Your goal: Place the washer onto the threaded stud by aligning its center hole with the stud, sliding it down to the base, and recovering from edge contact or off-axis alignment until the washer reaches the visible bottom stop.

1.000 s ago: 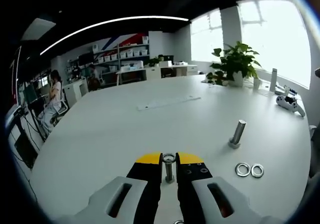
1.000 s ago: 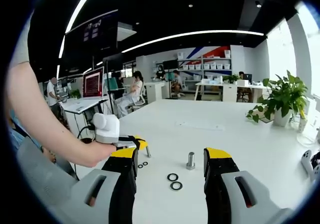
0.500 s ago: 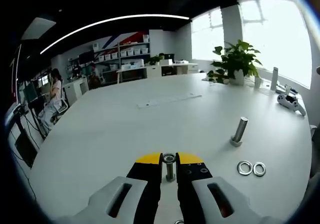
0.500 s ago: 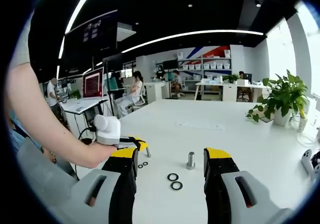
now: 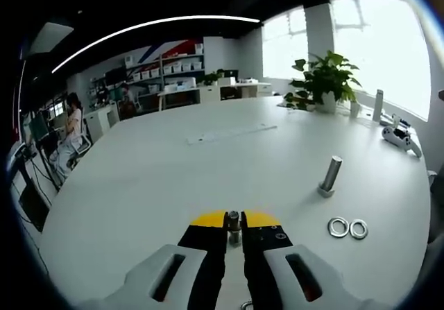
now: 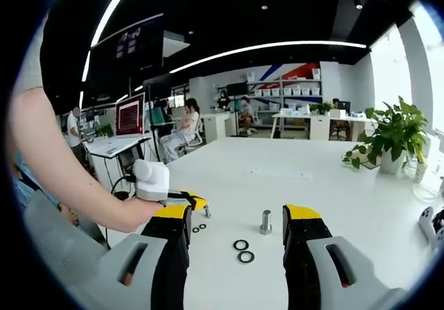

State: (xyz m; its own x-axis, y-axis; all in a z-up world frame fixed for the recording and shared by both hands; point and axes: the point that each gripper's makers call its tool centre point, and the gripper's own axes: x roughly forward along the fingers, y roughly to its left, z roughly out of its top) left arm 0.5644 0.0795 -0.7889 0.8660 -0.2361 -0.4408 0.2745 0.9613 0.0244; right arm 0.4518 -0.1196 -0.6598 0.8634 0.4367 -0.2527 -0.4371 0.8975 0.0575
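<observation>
I've got the left gripper [image 5: 234, 228] clamped on a short steel threaded stud [image 5: 234, 221] to steady it, right gripper [image 6: 236, 230] spread wide above two steel ring washers [image 6: 243, 250] mid-desk [image 6: 333, 185], neither threaded on.
</observation>
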